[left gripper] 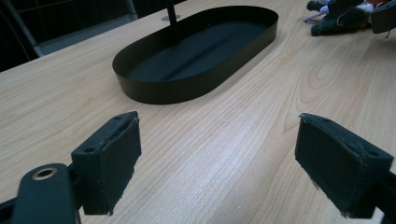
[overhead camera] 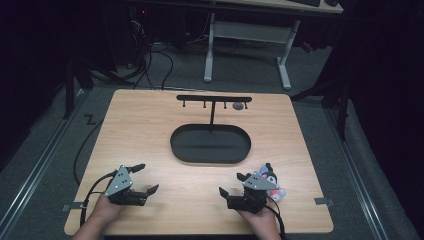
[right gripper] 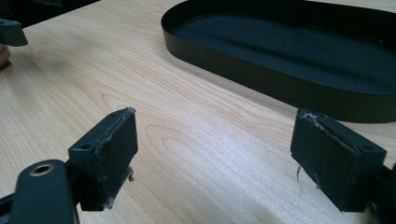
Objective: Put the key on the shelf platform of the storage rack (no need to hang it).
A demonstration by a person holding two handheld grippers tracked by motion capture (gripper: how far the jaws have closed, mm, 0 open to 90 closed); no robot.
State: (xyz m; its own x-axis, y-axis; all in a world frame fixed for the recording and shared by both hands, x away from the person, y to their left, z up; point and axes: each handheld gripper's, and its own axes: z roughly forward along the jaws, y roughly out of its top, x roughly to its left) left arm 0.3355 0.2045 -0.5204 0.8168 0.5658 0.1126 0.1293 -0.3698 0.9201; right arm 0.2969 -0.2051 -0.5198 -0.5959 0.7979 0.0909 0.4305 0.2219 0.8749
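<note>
A black oval tray sits at the table's middle, with a black T-shaped hook stand rising from its far side. A small black, purple and white plush toy lies on the wood just right of my right gripper, touching or almost touching its body. That gripper is open with nothing between its pads. My left gripper rests at the front left, also open and holding nothing, pads wide apart. From the left gripper view the tray lies ahead and the plush toy far right.
A wooden table stands on grey carpet. A small grey round thing sits by the stand's crossbar. A white-legged desk and cables are on the floor beyond. The tray wall is close ahead of the right gripper.
</note>
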